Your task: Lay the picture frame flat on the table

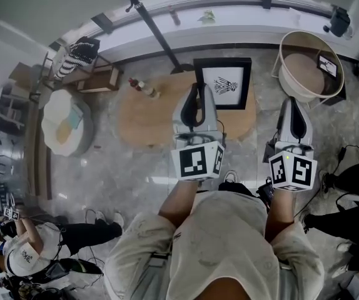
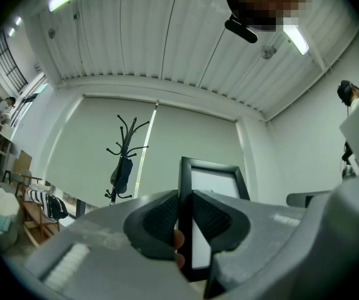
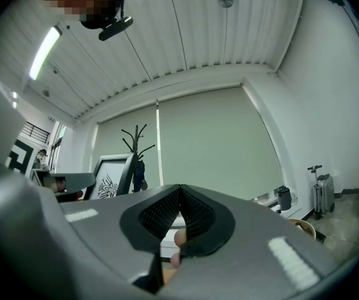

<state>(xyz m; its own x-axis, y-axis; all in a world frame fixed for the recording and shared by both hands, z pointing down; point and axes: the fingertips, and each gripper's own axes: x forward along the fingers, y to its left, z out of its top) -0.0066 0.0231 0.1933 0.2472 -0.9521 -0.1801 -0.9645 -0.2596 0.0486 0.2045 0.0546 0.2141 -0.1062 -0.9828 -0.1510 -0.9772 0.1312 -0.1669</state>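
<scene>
The picture frame (image 1: 224, 84), black-edged with a dark drawing on white, stands upright at the right end of the wooden table (image 1: 143, 116). My left gripper (image 1: 197, 89) is shut on the frame's left edge. In the left gripper view both pads clamp that black edge (image 2: 184, 186) and the glass (image 2: 212, 212) shows to the right. My right gripper (image 1: 293, 101) hangs to the right of the table, apart from the frame, shut with nothing in it. In the right gripper view its jaws (image 3: 179, 191) meet and the frame (image 3: 111, 177) shows at the left.
A small bottle (image 1: 143, 87) lies on the table's left part. A round basket table (image 1: 309, 67) stands at the right, a coat stand (image 1: 157, 33) behind the table, a white pouf (image 1: 64, 120) at the left. A person (image 1: 29, 252) sits on the floor at bottom left.
</scene>
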